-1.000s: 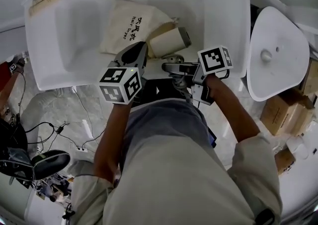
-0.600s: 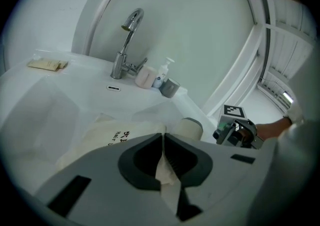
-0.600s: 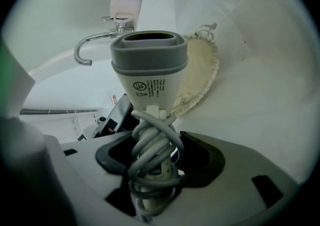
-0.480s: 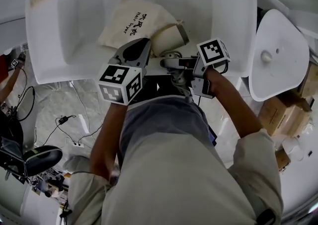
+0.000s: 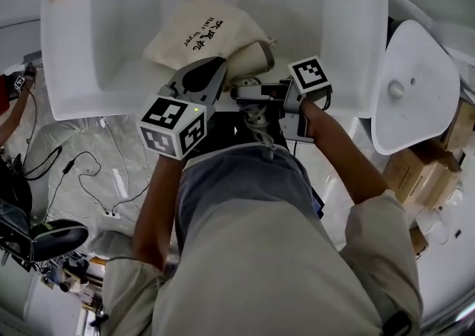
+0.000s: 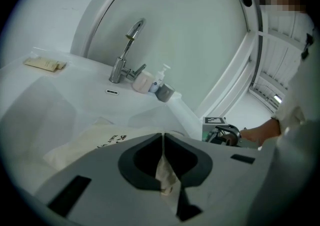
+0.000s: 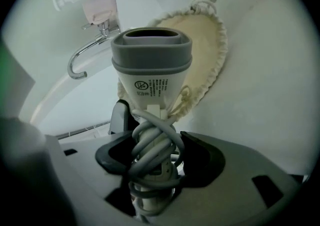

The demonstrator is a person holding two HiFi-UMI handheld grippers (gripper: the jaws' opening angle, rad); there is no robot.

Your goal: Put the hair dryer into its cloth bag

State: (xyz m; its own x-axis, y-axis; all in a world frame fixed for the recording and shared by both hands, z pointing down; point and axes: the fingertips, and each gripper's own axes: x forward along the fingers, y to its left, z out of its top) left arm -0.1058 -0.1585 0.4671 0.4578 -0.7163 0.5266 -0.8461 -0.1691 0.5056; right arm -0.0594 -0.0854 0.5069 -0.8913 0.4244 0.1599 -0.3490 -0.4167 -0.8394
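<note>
**Dryer presented to the bag's mouth.** The cloth bag [image 5: 194, 30] lies in the white basin [image 5: 111, 53], printed side up, with its gathered drawstring rim along its near right edge. The left gripper [image 6: 162, 145] has its jaws all but closed, and a thin fold of the bag's cloth is pinched between the pads. Judging by its place at the near edge, this fold belongs to the rim and is held up to keep the mouth open. The gripper tilts downward, and its forearm reaches in from the near side. The right gripper [image 7: 152, 162] has its jaws about half open and clamped on the handle of the hair dryer [image 7: 151, 70]. The handle is wound round with the grey cord [image 7: 150, 145]. This gripper lies almost level and comes in from the right, just beside the left one. The dryer's long axis runs from the handle in the jaws out to its grey nozzle end. That end leads, away from the person and toward the bag. In the right gripper view the drawstring rim shows directly behind and to the right of the nozzle. The whole grey end stands in front of the cloth, so the dryer appears to be at the mouth but not yet inside. The coming move thus depends on lining this axis up with the opening beside the left gripper's pinch, then pushing the dryer in nozzle first.
</note>
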